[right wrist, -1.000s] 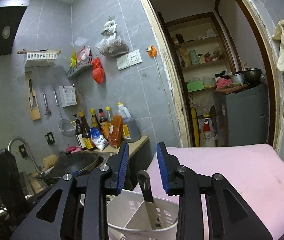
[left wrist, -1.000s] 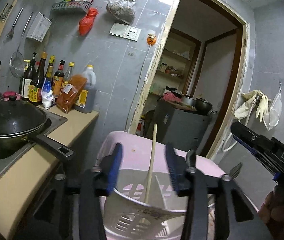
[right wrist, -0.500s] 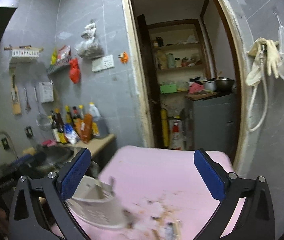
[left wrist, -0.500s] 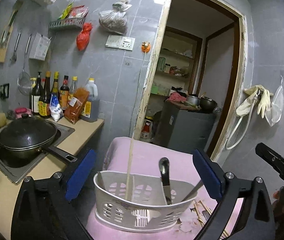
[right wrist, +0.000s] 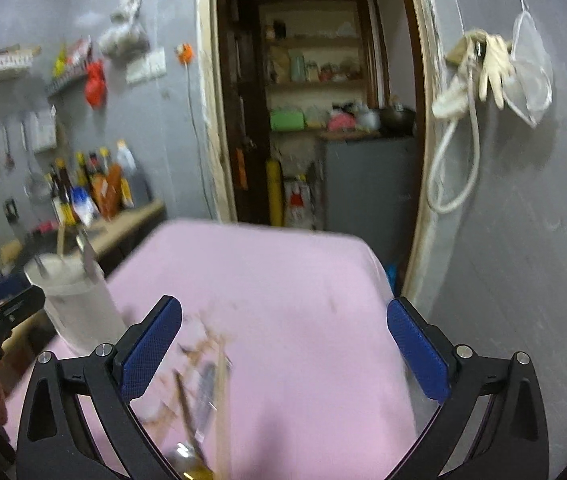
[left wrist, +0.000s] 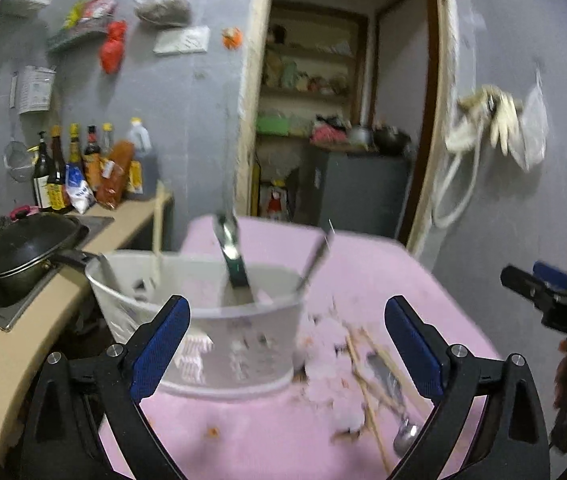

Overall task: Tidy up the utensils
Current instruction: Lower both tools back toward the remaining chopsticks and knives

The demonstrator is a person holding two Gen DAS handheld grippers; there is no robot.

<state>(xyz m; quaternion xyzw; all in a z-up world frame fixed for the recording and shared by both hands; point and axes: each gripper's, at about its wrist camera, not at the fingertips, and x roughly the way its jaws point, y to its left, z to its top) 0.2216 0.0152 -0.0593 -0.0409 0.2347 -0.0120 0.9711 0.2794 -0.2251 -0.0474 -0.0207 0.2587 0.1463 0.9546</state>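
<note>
A white slotted utensil basket point(left wrist: 219, 332) stands on the pink table point(left wrist: 363, 264). A chopstick point(left wrist: 158, 232), a dark-handled utensil point(left wrist: 232, 256) and a metal utensil point(left wrist: 315, 260) stand in it. Loose chopsticks point(left wrist: 359, 368) and a metal spoon point(left wrist: 403, 440) lie on the table right of the basket. My left gripper point(left wrist: 287, 348) is open and empty, just in front of the basket. My right gripper point(right wrist: 283, 352) is open and empty above the loose chopsticks point(right wrist: 221, 396), with the basket point(right wrist: 73, 300) to its left. The right gripper also shows at the left wrist view's edge point(left wrist: 551, 300).
A counter point(left wrist: 43, 312) with a black wok point(left wrist: 23, 252) and sauce bottles point(left wrist: 83, 172) lies left of the table. A doorway point(left wrist: 343, 112) opens behind it. A hose and gloves point(right wrist: 479, 64) hang on the right wall, close to the table's right edge.
Both grippers opened wide, leaving a chopstick and a utensil standing in the basket. Both then pulled back, and the right one swung right over the loose utensils.
</note>
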